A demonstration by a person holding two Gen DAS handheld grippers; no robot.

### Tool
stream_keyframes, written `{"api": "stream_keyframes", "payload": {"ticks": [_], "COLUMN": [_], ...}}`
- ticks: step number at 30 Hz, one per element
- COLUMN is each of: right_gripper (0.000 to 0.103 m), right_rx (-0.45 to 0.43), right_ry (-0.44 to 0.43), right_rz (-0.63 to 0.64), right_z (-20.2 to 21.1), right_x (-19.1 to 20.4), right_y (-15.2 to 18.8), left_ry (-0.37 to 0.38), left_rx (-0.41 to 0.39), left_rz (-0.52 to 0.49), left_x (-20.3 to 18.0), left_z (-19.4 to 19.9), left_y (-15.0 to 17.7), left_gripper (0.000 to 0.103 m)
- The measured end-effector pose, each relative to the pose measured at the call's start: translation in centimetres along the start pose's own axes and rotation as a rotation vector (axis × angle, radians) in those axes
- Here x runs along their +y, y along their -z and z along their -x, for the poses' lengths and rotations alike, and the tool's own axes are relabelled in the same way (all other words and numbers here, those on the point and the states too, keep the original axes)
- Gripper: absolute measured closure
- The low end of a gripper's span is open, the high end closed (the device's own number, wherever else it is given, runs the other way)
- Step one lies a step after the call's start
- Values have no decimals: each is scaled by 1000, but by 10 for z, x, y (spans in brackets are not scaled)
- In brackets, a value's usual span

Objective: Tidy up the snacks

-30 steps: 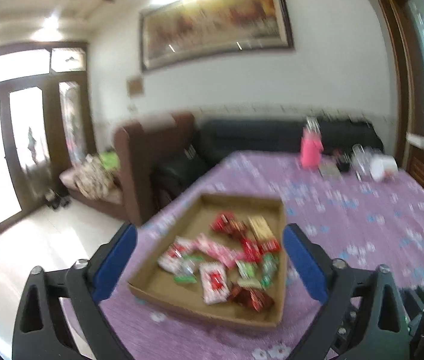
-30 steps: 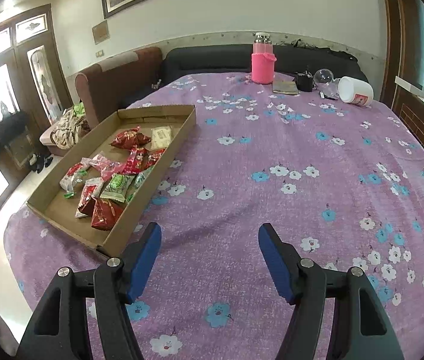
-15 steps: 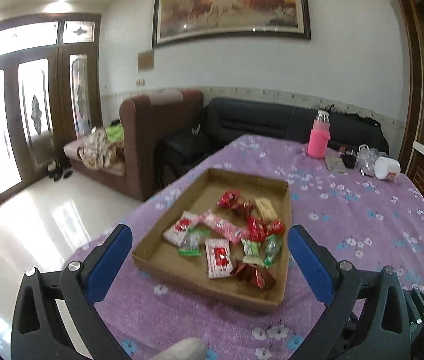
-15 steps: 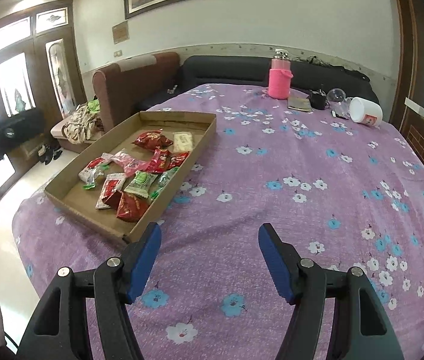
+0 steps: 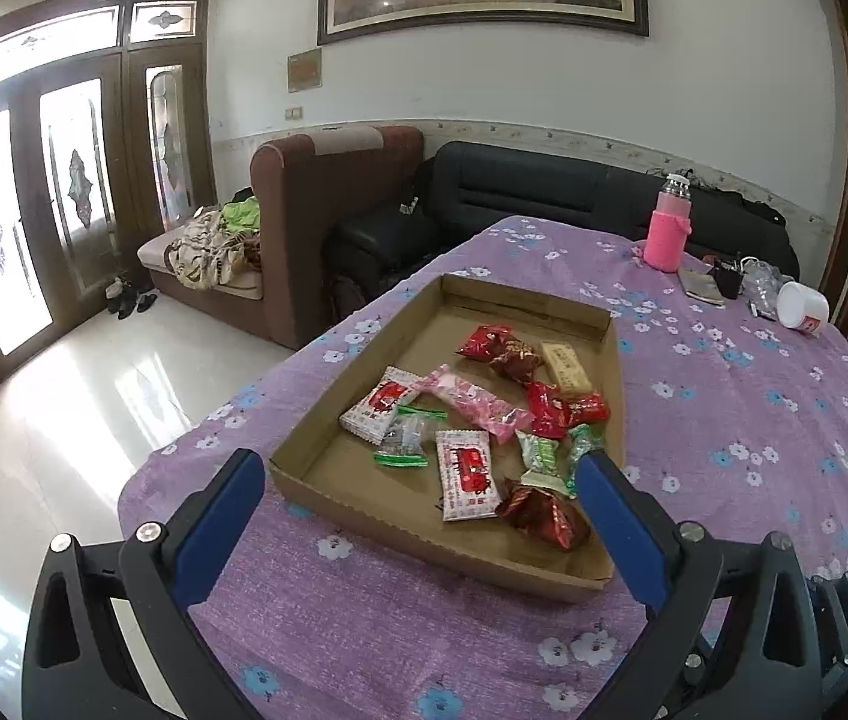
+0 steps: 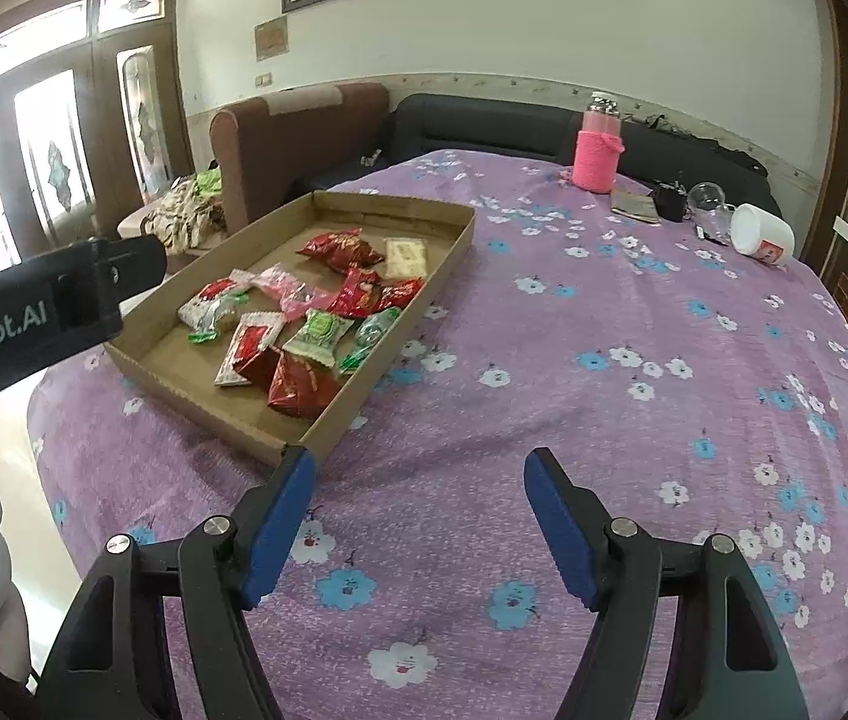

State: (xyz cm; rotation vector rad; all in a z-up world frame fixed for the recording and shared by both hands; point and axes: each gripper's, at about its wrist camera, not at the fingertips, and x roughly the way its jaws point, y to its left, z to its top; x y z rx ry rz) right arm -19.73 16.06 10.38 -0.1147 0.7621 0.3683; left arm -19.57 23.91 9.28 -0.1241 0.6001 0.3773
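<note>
Left claw (image 5: 418, 474) and right claw (image 6: 418, 471) both gape wide, empty, above the table (image 6: 604, 330). Snacks (image 6: 304, 306) lie scattered inside the tray (image 6: 454, 246) at the table's left side.

My left gripper (image 5: 418, 474) has two black plastic arms with triangular cutouts, silver screws at the pivots and blue pads on the fingers (image 5: 217, 525). My right gripper (image 6: 418, 474) is built the same. From the right camera the left unit's black body bears white lettering ending "Robot.AI", and what may be a pale glove shows at the frame's edge.
</note>
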Motion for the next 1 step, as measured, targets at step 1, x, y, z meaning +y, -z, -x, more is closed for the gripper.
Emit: {"api": "stream_keyframes", "payload": {"ticks": [1], "right_gripper": [26], "right_rx": [6], "right_ry": [-6], "right_rz": [-7], "right_z": [-2], "right_x": [-1], "right_y": [-1], "left_ry": [3], "left_rx": [6], "left_rz": [-6], "left_x": [0], "left_z": [-2], "left_y": [0], "left_gripper": [0]}}
